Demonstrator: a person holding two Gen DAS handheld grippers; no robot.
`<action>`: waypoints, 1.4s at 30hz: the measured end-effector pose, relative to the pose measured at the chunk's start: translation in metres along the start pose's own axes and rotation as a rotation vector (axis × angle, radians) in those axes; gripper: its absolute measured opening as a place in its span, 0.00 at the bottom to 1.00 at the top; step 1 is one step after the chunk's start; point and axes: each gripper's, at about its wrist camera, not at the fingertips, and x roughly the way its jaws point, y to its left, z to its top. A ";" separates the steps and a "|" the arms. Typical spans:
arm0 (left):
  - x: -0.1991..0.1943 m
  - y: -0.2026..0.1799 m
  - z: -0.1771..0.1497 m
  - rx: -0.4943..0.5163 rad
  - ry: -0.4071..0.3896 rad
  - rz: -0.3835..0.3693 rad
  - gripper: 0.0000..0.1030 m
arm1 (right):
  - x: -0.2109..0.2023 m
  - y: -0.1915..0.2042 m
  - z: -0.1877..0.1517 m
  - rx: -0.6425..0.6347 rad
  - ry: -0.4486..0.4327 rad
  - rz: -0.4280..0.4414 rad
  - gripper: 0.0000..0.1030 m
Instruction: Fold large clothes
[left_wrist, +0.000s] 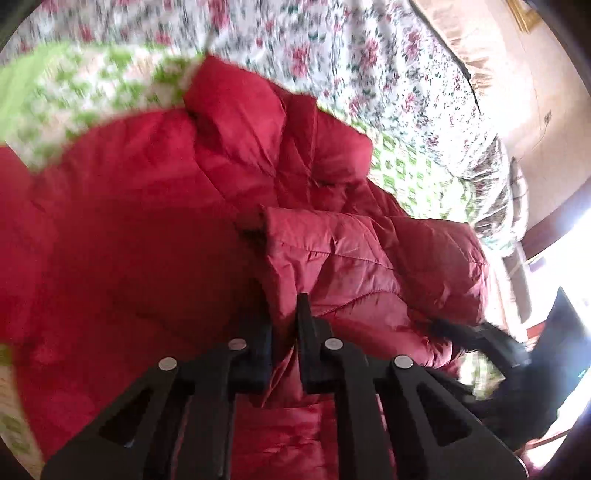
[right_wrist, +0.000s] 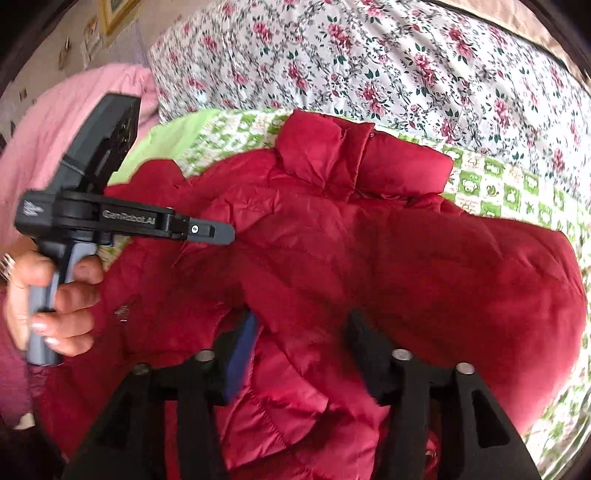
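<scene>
Floral bedsheet (right_wrist: 388, 62), twelve o'clock. Green-checked blanket (right_wrist: 491, 184) beneath red quilted jacket (right_wrist: 369, 258), which lies centre on the bed. Pink bedding (right_wrist: 55, 122), ten o'clock, right view only. Left gripper (left_wrist: 284, 332), angled down, jaws pinched on a jacket fold. Right gripper (right_wrist: 301, 343), jaws parted over jacket fabric, pads not pressing. Hand (right_wrist: 44, 295), nine o'clock, grasps left gripper's handle.
</scene>
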 end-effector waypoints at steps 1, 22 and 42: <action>-0.007 0.003 0.000 0.014 -0.021 0.034 0.08 | -0.007 -0.001 -0.001 0.006 -0.014 -0.001 0.66; -0.050 0.122 -0.030 -0.134 -0.128 0.270 0.08 | 0.002 -0.157 0.016 0.545 0.026 0.090 0.82; -0.013 0.078 -0.004 -0.012 -0.082 0.314 0.08 | 0.043 -0.170 0.070 0.324 -0.062 -0.118 0.21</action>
